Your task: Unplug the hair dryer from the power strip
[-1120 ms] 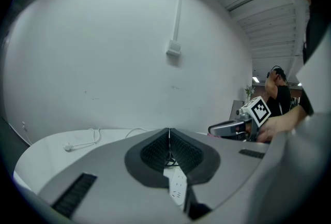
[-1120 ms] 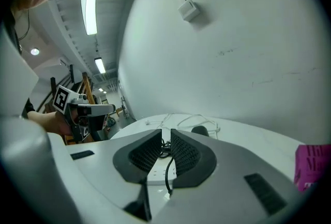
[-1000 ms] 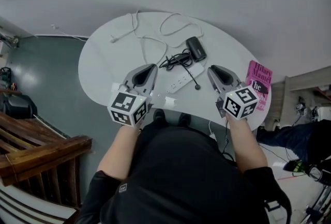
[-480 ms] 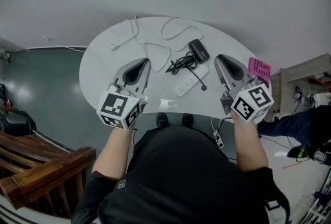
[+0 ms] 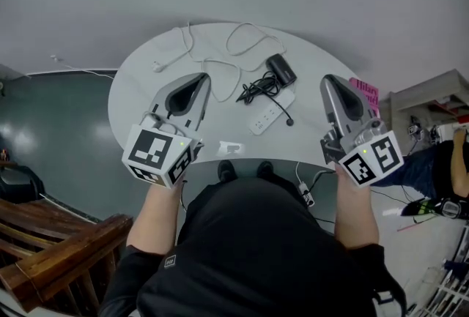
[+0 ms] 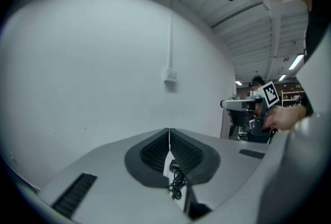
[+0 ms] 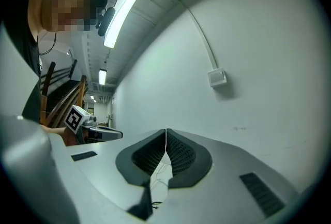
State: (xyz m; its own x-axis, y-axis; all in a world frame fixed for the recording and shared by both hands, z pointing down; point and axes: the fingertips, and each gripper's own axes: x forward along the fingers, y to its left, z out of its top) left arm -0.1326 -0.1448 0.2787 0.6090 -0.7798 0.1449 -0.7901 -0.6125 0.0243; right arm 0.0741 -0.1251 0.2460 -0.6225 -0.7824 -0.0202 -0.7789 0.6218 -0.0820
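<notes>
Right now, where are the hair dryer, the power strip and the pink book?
hair dryer [image 5: 279,69], head view, middle of its black body.
power strip [image 5: 267,116], head view, middle of its white top.
pink book [image 5: 366,89], head view, the visible part of its cover.

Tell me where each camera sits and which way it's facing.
Head view: on the person's head, steeply down at the table and power strip; forearms, left gripper, right gripper show.
Left gripper view: on that gripper, level along its shut jaws toward a white wall; right hand shows.
Right gripper view: likewise, same wall; left hand shows.
Both gripper views share the wall box.
</notes>
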